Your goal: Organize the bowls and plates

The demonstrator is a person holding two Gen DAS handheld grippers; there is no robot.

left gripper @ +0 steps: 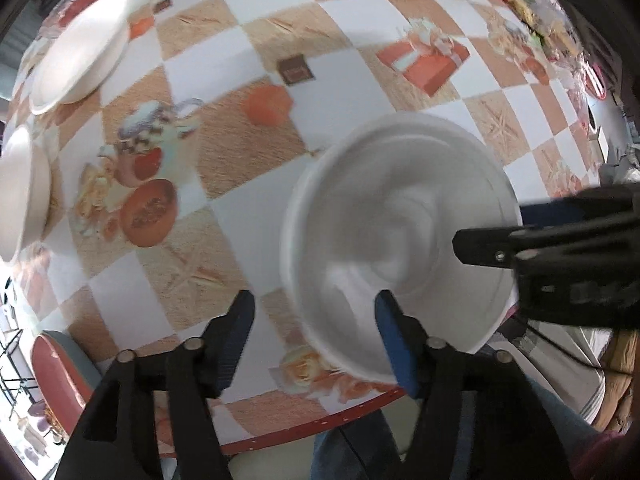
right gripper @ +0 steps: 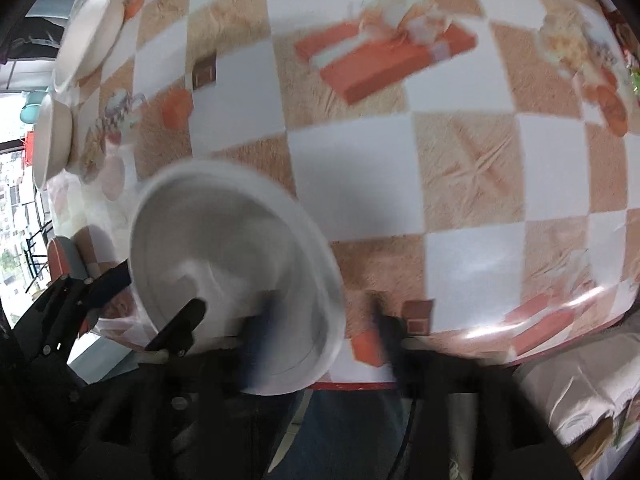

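Observation:
A white bowl [left gripper: 400, 240] sits near the front edge of the checkered table; it also shows in the right wrist view [right gripper: 240, 256]. My left gripper [left gripper: 316, 332] is open, its right finger over the bowl's near rim and its left finger outside. My right gripper [right gripper: 320, 320] is open, its left finger inside the bowl and its right finger outside; one of its fingers [left gripper: 492, 246] reaches over the bowl from the right. A white plate [left gripper: 80, 52] and a cream bowl [left gripper: 24, 192] lie at the far left, the same plate [right gripper: 92, 28] and bowl [right gripper: 52, 140] showing in the right wrist view.
The table's red front edge [left gripper: 320, 428] runs just below the bowl. A red-backed chair [left gripper: 56, 372] stands at the left. Cluttered packets [left gripper: 540, 12] lie at the far right of the table. My legs in jeans [right gripper: 344, 432] are under the edge.

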